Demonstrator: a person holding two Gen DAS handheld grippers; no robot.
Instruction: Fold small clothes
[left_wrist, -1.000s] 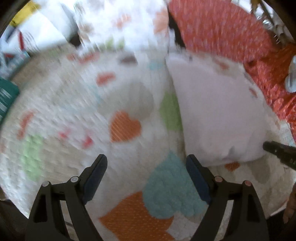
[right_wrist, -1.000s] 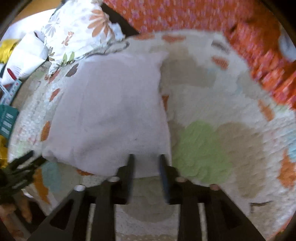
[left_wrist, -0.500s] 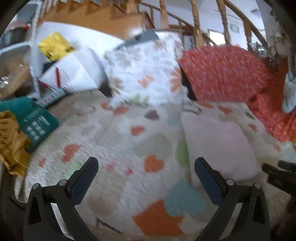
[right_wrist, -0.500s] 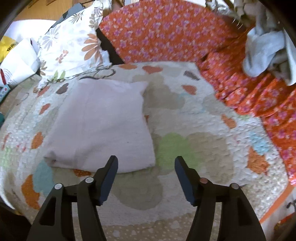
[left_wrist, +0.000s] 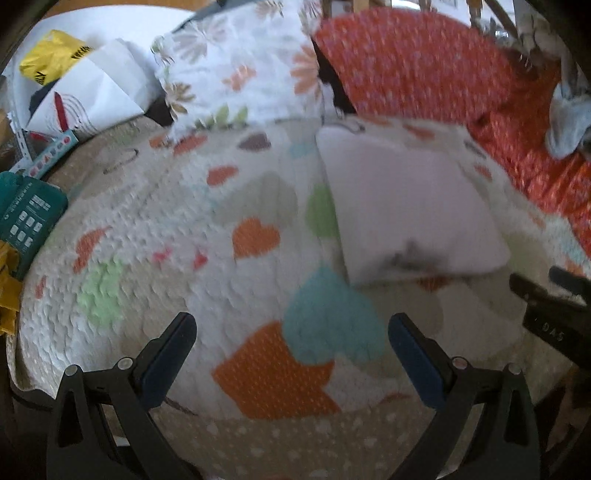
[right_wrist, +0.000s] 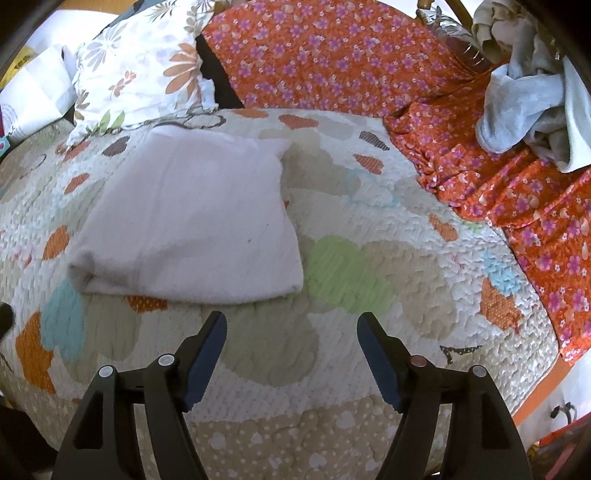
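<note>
A pale pink garment (right_wrist: 192, 225) lies folded into a flat rectangle on the heart-patterned quilt (right_wrist: 369, 266). It also shows in the left wrist view (left_wrist: 410, 206), right of centre. My right gripper (right_wrist: 291, 332) is open and empty, just short of the garment's near edge. My left gripper (left_wrist: 291, 336) is open and empty, above the quilt (left_wrist: 155, 229) to the left of the garment. The right gripper's black body (left_wrist: 554, 317) shows at the right edge of the left wrist view.
A floral pillow (right_wrist: 144, 70) and an orange flowered pillow and cloth (right_wrist: 332, 59) lie at the back. A heap of grey-blue clothes (right_wrist: 528, 92) sits at the back right. A teal box (left_wrist: 26, 218), a yellow cloth and white bags (left_wrist: 81, 85) lie at the left.
My right gripper opened and let go of the garment's near edge, then drew back. My left gripper pulled back and up from the quilt. The folded garment stays in place.
</note>
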